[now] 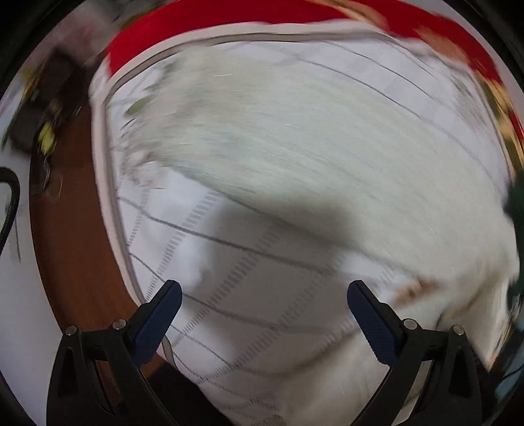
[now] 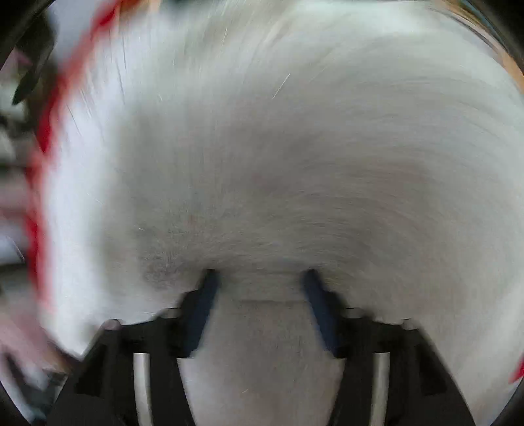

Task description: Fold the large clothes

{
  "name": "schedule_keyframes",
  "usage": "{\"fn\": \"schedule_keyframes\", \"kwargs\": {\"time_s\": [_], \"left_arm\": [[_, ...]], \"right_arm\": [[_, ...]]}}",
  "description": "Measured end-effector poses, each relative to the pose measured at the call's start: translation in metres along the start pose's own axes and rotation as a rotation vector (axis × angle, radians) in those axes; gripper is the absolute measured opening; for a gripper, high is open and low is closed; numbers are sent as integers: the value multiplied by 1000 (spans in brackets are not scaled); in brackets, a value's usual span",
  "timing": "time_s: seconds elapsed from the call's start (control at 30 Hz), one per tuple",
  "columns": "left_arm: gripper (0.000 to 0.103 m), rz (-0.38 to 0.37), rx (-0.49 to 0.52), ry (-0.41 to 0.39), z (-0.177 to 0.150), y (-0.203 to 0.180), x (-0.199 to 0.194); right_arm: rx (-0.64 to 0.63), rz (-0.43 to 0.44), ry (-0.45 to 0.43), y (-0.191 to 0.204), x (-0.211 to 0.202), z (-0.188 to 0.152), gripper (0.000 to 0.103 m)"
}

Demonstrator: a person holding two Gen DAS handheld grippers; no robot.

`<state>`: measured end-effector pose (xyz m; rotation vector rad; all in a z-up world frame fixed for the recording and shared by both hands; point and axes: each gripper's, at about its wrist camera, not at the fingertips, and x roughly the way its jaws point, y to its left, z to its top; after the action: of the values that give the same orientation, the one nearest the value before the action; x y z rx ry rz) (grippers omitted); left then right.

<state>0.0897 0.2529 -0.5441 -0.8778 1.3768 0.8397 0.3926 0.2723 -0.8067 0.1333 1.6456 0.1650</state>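
A large off-white fuzzy garment [image 1: 311, 137] lies spread on a white checked bed sheet [image 1: 209, 262]; both views are motion-blurred. My left gripper [image 1: 263, 291] is open and empty, hovering above the sheet near the garment's near edge. In the right wrist view the same garment [image 2: 294, 147] fills almost the whole frame. My right gripper [image 2: 260, 278] has its jaws partly apart with the fingertips pressed into the fabric, and a fold of cloth sits between them; whether they clamp it is unclear.
A red blanket [image 1: 196, 29] runs along the far edge of the bed. A brown wooden floor [image 1: 72, 209] and dark clutter [image 1: 42, 108] lie to the left. A dark green item [image 1: 514, 200] sits at the right edge.
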Motion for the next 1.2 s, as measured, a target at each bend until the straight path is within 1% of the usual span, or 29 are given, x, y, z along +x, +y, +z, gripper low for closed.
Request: {"fn": "schedule_keyframes", "kwargs": {"time_s": [0.03, 0.07, 0.1, 0.17, 0.2, 0.23, 0.3, 0.33, 0.37, 0.4, 0.43, 0.47, 0.5, 0.53, 0.57, 0.63, 0.67, 0.73, 0.8, 0.83, 0.87, 0.93, 0.97, 1.0, 1.03, 1.07, 1.13, 1.2], "left_arm": [[103, -27, -64, 11, 8, 15, 7], [103, -43, -102, 25, 12, 22, 12], [101, -90, -175, 50, 19, 35, 20], [101, -180, -296, 72, 29, 51, 33], [101, -216, -340, 79, 34, 55, 40], [101, -235, -379, 83, 40, 58, 46], [101, -234, -451, 50, 51, 64, 51], [101, -219, -470, 10, 55, 65, 50], [101, -194, -478, -49, 60, 65, 45], [100, -178, -471, -98, 64, 64, 40], [87, -158, -447, -153, 69, 61, 35], [69, -129, -408, -202, 75, 56, 30], [60, -107, -370, -239, 80, 49, 27], [39, -93, -326, -271, 86, 41, 26], [25, -87, -293, -283, 90, 34, 25], [16, -76, -226, -315, 99, 19, 18], [14, -70, -196, -341, 99, 15, 9], [14, -57, -110, -412, 99, 2, -16], [13, -47, 0, -502, 97, -21, -50], [13, -43, 54, -540, 91, -27, -64], [13, -45, 116, -582, 84, -38, -81], [13, -25, 223, -645, 70, -61, -107], [13, -33, 286, -677, 56, -72, -124], [13, -28, 338, -704, 41, -84, -137], [13, -31, 398, -732, 22, -100, -150], [13, -47, 441, -742, 20, -113, -155], [13, -86, 549, -753, -12, -147, -167], [13, -152, 675, -720, -58, -193, -170]], "right_arm": [[1, -51, -19, 11, 0, -2, 62], [14, -64, -24, 15, -3, -3, 62], [7, -53, -33, 19, -8, -8, 62], [-8, -7, -48, 23, -18, -21, 62], [0, 13, -51, 23, -24, -31, 62], [22, 26, -52, 19, -29, -42, 62], [55, 35, -55, 12, -36, -58, 62], [64, 35, -66, 9, -39, -65, 62], [66, 27, -76, 3, -42, -68, 62], [66, 13, -86, -4, -44, -71, 62], [66, 0, -94, -10, -44, -75, 62], [67, -12, -94, -18, -45, -74, 62], [77, -19, -89, -23, -45, -74, 62], [92, -10, -86, -29, -45, -73, 62], [105, -2, -84, -31, -45, -73, 62], [133, 15, -93, -33, -48, -74, 62], [139, 20, -102, -35, -50, -73, 62], [146, 0, -132, -43, -58, -72, 62], [143, -20, -189, -40, -67, -74, 62], [131, -33, -208, -38, -68, -74, 62], [116, -39, -212, -38, -63, -71, 62], [99, 9, -137, -38, -44, -64, 62], [119, 40, -105, -43, -39, -64, 62], [142, 75, -115, -50, -45, -63, 62], [169, 141, -137, -60, -57, -68, 62], [184, 178, -154, -75, -66, -71, 62], [218, 198, -195, -104, -94, -87, 62], [252, 203, -218, -137, -114, -104, 62]]}}
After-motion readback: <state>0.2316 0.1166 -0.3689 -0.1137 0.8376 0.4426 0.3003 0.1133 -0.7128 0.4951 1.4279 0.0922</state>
